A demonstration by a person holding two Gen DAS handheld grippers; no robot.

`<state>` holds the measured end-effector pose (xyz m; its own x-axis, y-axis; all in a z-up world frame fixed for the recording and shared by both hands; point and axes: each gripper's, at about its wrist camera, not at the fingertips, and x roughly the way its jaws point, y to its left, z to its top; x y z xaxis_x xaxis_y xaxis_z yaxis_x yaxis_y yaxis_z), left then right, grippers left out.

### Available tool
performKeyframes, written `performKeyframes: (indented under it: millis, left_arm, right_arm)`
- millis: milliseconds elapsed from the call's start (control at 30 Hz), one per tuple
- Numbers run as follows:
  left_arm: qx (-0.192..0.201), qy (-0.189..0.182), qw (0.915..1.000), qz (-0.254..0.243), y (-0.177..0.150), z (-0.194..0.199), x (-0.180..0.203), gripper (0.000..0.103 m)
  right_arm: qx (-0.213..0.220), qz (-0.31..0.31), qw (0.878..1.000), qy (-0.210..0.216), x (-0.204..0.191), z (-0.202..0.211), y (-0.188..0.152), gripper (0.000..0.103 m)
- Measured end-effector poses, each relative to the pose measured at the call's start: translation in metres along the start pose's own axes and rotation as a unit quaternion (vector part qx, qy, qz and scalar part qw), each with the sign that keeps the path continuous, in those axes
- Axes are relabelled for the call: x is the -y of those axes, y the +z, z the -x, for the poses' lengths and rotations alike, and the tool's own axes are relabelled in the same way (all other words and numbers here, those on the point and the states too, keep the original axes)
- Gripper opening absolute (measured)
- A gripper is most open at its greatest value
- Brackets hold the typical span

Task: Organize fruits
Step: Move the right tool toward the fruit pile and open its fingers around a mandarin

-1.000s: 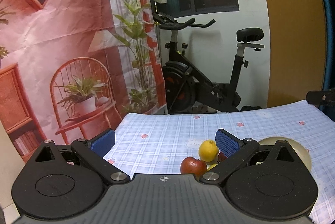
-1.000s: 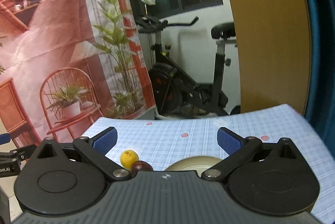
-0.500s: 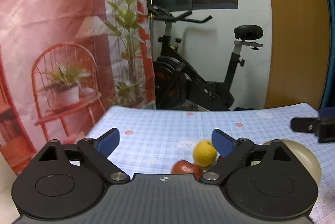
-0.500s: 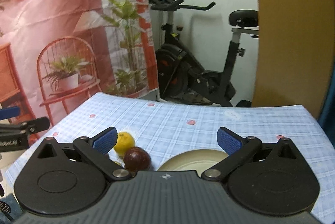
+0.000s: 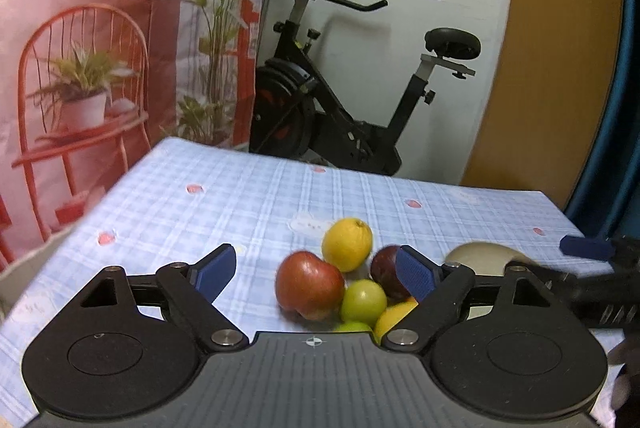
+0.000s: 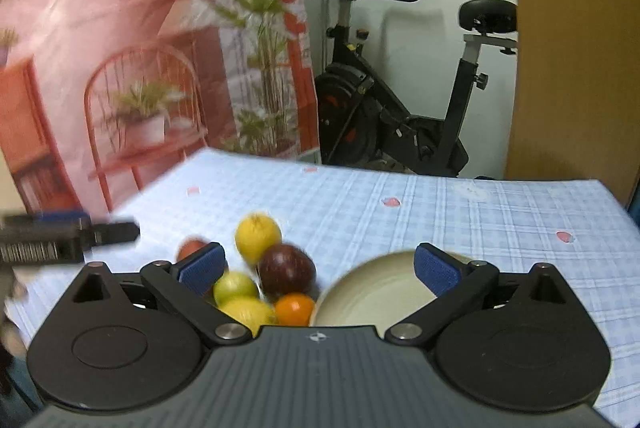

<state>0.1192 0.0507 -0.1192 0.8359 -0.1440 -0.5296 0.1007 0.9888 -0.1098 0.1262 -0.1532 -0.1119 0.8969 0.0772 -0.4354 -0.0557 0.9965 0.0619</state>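
A pile of fruit lies on the blue checked tablecloth [image 5: 248, 203]: a red apple [image 5: 309, 285], a yellow lemon [image 5: 347, 244], a dark purple fruit [image 5: 387, 272] and a green fruit [image 5: 363, 302]. The right wrist view shows the lemon [image 6: 257, 236], the purple fruit [image 6: 286, 271], a green fruit [image 6: 235, 288] and an orange [image 6: 295, 309]. A beige plate [image 6: 372, 302] lies empty to their right. My left gripper [image 5: 314, 274] is open just above the pile. My right gripper [image 6: 318, 270] is open, over the pile and the plate's edge.
An exercise bike [image 5: 352, 107] stands behind the table's far edge. A printed red backdrop [image 5: 100, 47] hangs at the left. A wooden panel [image 5: 560, 67] is at the right. The right gripper's finger [image 5: 586, 248] shows in the left wrist view.
Both grippers have moved forward and tilted down toward the fruit pile, so the fruits and the plate look larger and nearer. Both stay open.
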Motion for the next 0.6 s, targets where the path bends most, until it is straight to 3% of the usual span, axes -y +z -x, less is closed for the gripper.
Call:
performKeyframes:
  millis: [100, 433, 600]
  left_arm:
    - [-0.008, 0.005, 0.9999, 0.004, -0.007, 0.003, 0.004, 0.089]
    - [-0.032, 0.018, 0.9993, -0.004, -0.026, 0.012, 0.008, 0.087]
    - [-0.058, 0.005, 0.9982, 0.018, -0.037, 0.009, 0.001, 0.085]
  right_arm:
    - [-0.008, 0.022, 1.0, -0.004, -0.006, 0.002, -0.013, 0.103]
    - [-0.03, 0.008, 1.0, -0.001, 0.006, 0.013, -0.048, 0.102]
    - [-0.036, -0.001, 0.999, 0.013, 0.009, 0.018, -0.061, 0.092]
